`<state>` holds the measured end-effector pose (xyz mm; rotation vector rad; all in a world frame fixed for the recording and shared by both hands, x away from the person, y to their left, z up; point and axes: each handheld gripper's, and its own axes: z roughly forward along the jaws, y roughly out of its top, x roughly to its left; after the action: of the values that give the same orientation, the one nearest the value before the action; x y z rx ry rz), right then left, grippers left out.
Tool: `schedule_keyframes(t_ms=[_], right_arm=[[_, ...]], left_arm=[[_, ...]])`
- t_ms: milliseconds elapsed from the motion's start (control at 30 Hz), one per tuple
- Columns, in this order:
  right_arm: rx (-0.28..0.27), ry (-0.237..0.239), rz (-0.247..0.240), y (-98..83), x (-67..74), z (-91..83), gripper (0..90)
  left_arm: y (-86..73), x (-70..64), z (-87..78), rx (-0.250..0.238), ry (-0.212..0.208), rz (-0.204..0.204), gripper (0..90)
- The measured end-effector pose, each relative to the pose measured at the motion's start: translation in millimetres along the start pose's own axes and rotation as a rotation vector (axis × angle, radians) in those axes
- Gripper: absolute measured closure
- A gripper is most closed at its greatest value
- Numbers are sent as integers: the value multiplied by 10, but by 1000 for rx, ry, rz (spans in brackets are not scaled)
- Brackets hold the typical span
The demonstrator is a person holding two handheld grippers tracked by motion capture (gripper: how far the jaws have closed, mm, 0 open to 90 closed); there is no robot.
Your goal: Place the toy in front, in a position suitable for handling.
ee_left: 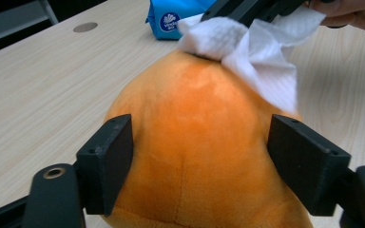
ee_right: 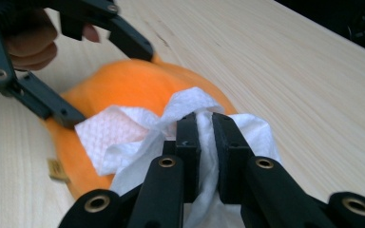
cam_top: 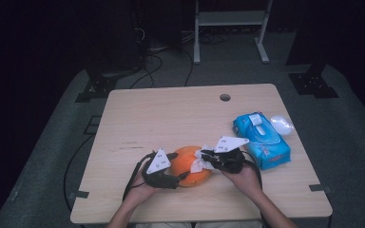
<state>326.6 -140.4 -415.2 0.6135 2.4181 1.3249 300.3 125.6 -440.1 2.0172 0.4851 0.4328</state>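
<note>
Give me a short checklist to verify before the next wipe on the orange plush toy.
1. Right gripper shut on the white wipe: ok.
2. Wipe touches the orange plush toy: ok.
3. Left gripper steadies the toy, one jaw on each side: ok; whether the pads press, cannot tell.
4. Toy rests on the table: ok.
5. Blue wipe pack within reach, apart from the toy: ok.
6. Toy surface already clean: cannot tell.

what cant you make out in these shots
- Underside of the orange plush toy: left gripper view, cut off by the bottom edge.
- Print on the blue wipes pack: high view, too small.
- Toy's top beneath the white tissue: right gripper view, tissue covers it.
- Small tag on the toy: blurred.
</note>
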Motion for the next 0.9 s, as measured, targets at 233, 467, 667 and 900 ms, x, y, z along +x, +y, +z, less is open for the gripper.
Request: schedule_keyframes(t_ms=[233, 467, 667, 900], right_arm=[[-19, 36, 37, -53, 31, -44, 814], [8, 61, -89, 31, 310, -34, 814], [28, 5, 53, -243, -35, -130, 815], [-16, 27, 49, -170, 79, -121, 815]], left_arm=[[-34, 23, 17, 17, 16, 4, 270], [-57, 65, 16, 1, 10, -36, 271], [-56, 128, -4, -10, -49, -55, 180], [-95, 150, -19, 2, -62, -37, 221]])
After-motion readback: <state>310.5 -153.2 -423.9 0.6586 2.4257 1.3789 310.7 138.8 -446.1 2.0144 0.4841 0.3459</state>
